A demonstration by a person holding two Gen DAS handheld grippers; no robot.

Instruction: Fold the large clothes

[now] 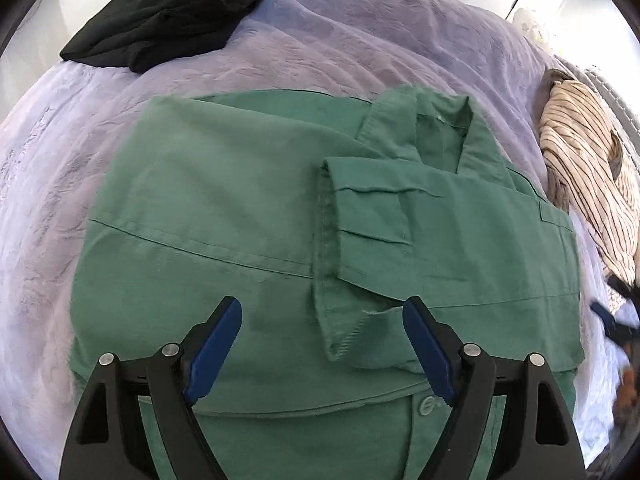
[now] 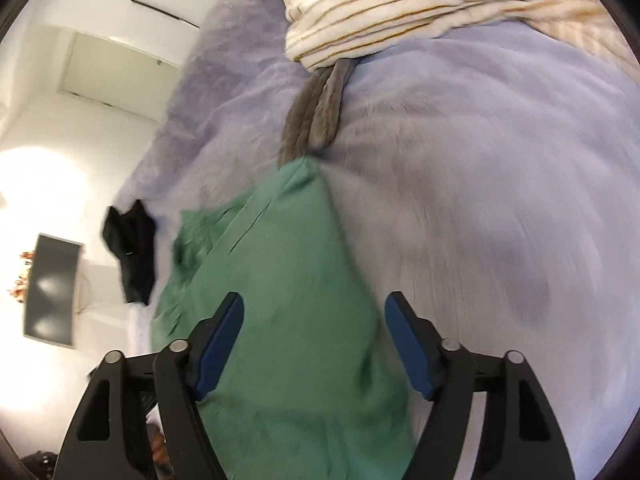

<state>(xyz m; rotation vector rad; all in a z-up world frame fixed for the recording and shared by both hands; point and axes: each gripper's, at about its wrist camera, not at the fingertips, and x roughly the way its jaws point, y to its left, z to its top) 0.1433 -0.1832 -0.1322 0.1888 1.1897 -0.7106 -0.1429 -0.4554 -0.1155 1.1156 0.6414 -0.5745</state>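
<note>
Left gripper (image 1: pixel 322 316) and right gripper (image 2: pixel 314 312) gape wide, seemingly empty, above green shirt (image 1: pixel 248 208).

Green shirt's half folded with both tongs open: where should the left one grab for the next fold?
Probably the green shirt's left edge, approached from the left over the lilac bedspread. That edge lies flat and free, while the sleeve is already folded across.

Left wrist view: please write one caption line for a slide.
Open left gripper above a folded green shirt on a lilac bedspread, black garment behind.
</note>
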